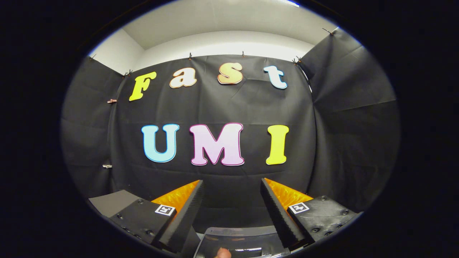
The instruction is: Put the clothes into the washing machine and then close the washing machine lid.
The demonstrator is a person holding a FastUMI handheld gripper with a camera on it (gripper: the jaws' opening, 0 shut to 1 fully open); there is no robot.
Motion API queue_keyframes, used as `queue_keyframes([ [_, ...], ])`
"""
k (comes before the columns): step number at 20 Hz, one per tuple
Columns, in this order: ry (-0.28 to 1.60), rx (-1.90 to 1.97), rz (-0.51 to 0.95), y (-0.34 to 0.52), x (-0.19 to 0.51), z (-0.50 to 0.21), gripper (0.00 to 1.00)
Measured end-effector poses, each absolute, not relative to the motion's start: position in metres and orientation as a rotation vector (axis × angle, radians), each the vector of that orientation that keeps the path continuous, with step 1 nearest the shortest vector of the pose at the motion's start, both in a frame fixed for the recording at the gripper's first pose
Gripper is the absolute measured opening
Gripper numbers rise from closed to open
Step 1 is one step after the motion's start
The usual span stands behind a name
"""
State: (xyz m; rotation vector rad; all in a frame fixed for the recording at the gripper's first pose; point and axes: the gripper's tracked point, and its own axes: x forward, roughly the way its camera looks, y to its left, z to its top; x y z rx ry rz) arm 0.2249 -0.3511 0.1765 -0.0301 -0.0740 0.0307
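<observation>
Black cloth wall (pixel 222 107) beyond parted, empty gripper (pixel 232 186) jaws.

Dark object (pixel 238 240) between the spread fingers of the gripper (pixel 232 209): cut off below, unidentifiable. Grey slab (pixel 111 203) beside them: partly hidden.

view: gripper camera, fisheye | rides on gripper (pixel 232 211), looks forward along its fingers | faces: booth wall (pixel 222 107) head-on, tilted slightly up, ceiling (pixel 222 21) at 12 o'clock | range: wall moderately near | fingers apart at 6 o'clock
</observation>
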Motion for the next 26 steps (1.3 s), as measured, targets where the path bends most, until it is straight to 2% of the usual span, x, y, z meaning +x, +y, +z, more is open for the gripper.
queue_keyframes([
  [10,-0.06,-0.055,0.067,-0.339,0.224,0.173,0.99],
  [26,-0.076,-0.03,0.047,-0.353,0.224,0.178,0.99],
])
